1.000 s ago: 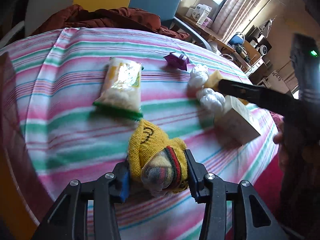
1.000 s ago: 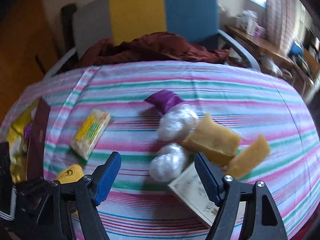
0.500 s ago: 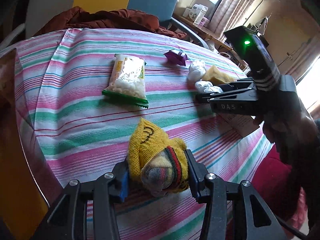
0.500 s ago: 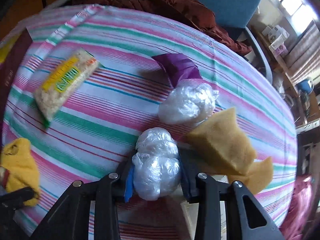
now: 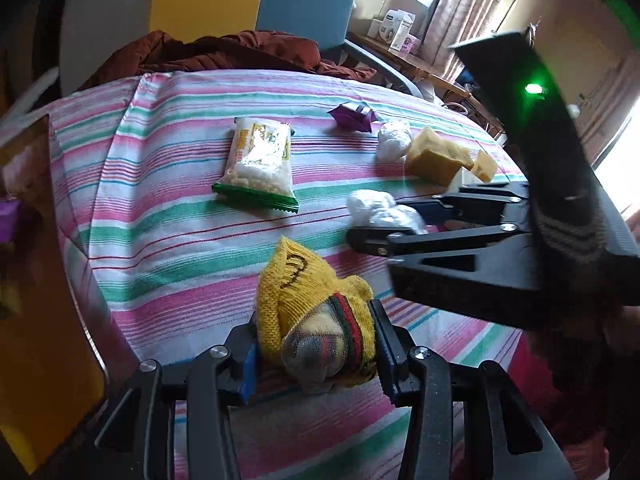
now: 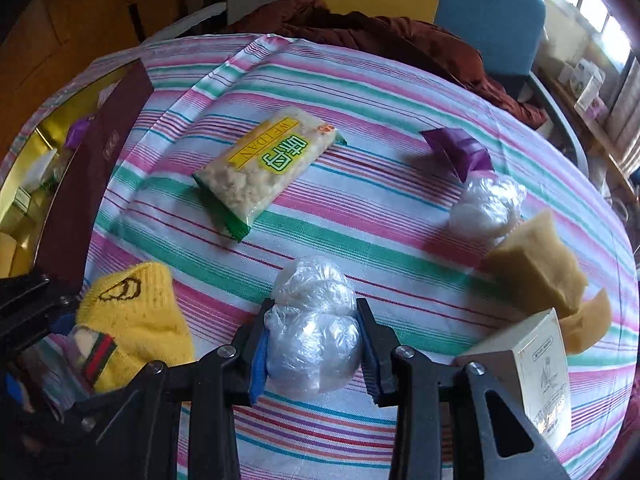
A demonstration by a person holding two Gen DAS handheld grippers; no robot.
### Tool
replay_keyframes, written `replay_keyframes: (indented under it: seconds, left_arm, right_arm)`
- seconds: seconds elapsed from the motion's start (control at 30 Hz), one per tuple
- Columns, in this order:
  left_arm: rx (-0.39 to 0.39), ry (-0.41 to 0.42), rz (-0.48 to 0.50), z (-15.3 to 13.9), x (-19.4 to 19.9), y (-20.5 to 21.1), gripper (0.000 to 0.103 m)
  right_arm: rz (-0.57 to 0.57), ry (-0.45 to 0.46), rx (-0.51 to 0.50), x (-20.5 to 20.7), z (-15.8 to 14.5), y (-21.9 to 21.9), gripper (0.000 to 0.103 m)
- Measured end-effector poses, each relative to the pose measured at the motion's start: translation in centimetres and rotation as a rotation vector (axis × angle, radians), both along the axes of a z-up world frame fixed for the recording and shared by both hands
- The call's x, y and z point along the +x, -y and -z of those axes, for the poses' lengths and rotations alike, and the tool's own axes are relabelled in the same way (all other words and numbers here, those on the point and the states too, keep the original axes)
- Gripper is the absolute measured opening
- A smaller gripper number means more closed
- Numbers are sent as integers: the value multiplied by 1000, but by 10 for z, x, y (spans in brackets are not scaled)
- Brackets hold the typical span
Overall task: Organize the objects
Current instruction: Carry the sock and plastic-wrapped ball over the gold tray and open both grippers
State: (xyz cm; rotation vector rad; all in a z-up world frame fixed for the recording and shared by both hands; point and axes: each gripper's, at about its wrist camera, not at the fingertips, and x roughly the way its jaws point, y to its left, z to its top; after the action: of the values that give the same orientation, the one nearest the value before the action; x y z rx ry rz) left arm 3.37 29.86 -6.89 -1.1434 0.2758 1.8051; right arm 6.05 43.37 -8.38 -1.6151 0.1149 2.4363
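Observation:
My left gripper (image 5: pixel 314 354) is shut on a rolled yellow sock (image 5: pixel 312 312) just above the striped tablecloth (image 5: pixel 168 216). The sock also shows in the right wrist view (image 6: pixel 132 320). My right gripper (image 6: pixel 312 350) is shut on a clear plastic-wrapped white bundle (image 6: pixel 314 340) and holds it over the cloth; it shows in the left wrist view (image 5: pixel 380 210) to the right of the sock. A snack packet (image 6: pixel 264 168), a purple wrapper (image 6: pixel 458 152), a second plastic bundle (image 6: pixel 486 208), two yellow sponges (image 6: pixel 536 264) and a small white box (image 6: pixel 532 364) lie on the cloth.
A gold-lined box with a dark red wall (image 6: pixel 92 168) holding several items stands at the table's left edge. A chair with a brown garment (image 6: pixel 380 36) is behind the table. A side table with cartons (image 5: pixel 396 32) stands by the window.
My right gripper has lifted the plastic bundle away from the sponges and box and carried it left, toward the sock. My left gripper still holds the sock in place.

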Motion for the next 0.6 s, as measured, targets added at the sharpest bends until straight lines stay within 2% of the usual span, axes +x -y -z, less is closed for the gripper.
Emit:
replay_keyframes:
  seconds: [0.2,0.37,0.47,0.6]
  left_arm:
    - [18,-38,7,-19,9,14,47]
    - [66,-52,-24,-42,6,40,47]
    - [98,-55,-57,-56,0,63,47]
    - [138,-54,-134,-72,-15,103,47]
  right_arm:
    - [0,-28,36,3,-7,2,37]
    - [11,-49,29,3,-10,3,37]
    - [21,-69,-9,7,-15,5,37]
    - [27,-138,-108,7,-31,20,37]
